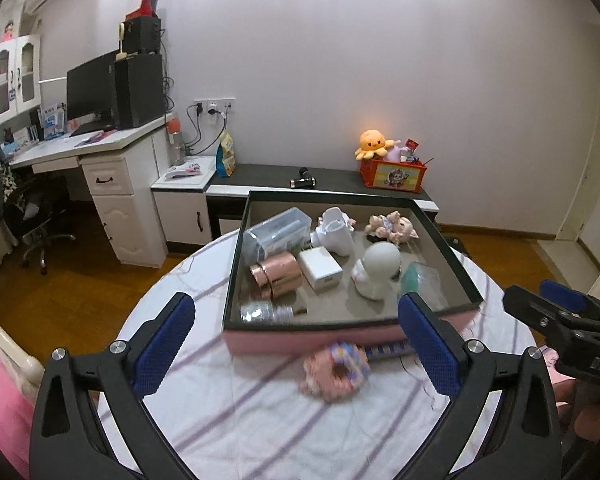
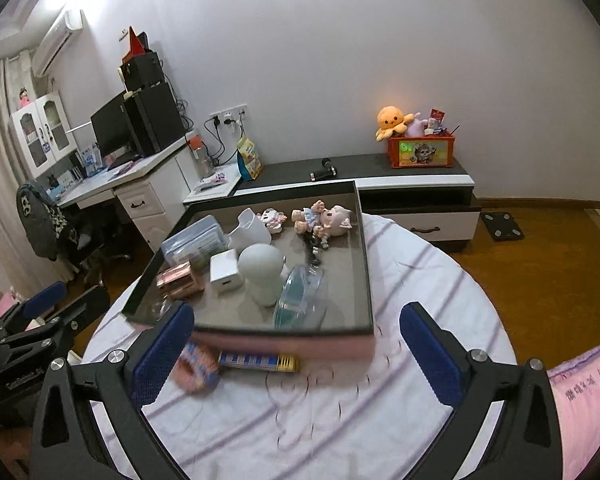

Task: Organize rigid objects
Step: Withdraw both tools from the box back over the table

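1. Our left gripper (image 1: 296, 344) has its jaws wide apart, nothing between the pads; it hangs over the striped cloth on the round table (image 1: 260, 420).
2. Our right gripper (image 2: 296, 350) is also spread wide, nothing clamped; it shows at the right edge of the left view, just beside the left one.
3. Open room: bare cloth lies under and between both sets of fingers, up to the near wall of the pink box (image 1: 320, 338). The table's round edge curves off to the left of the left gripper and to the right of the right gripper, with wood floor beyond.
4. Ahead of the left gripper, between its fingers, a blurred pink block toy (image 1: 336, 368) lies on the cloth just short of the box wall. In the right view it sits by the left finger.
5. A blue-and-gold tube (image 2: 260, 361) lies along the box's near wall, touching or nearly so; we cannot tell which.
6. The box is open-topped with a dark rim, straight ahead of both grippers.
7. Inside: clear plastic case (image 1: 278, 232) at far left, rose-gold cylinder (image 1: 276, 276) on its side nearer, white charger block (image 1: 320, 270) mid, white round-headed figure (image 1: 376, 270) right of it, doll (image 1: 392, 226) at far right, white jug-like piece (image 1: 334, 230) far centre, clear-teal packet (image 2: 300, 298) near right, small jar (image 1: 266, 314) at near left.
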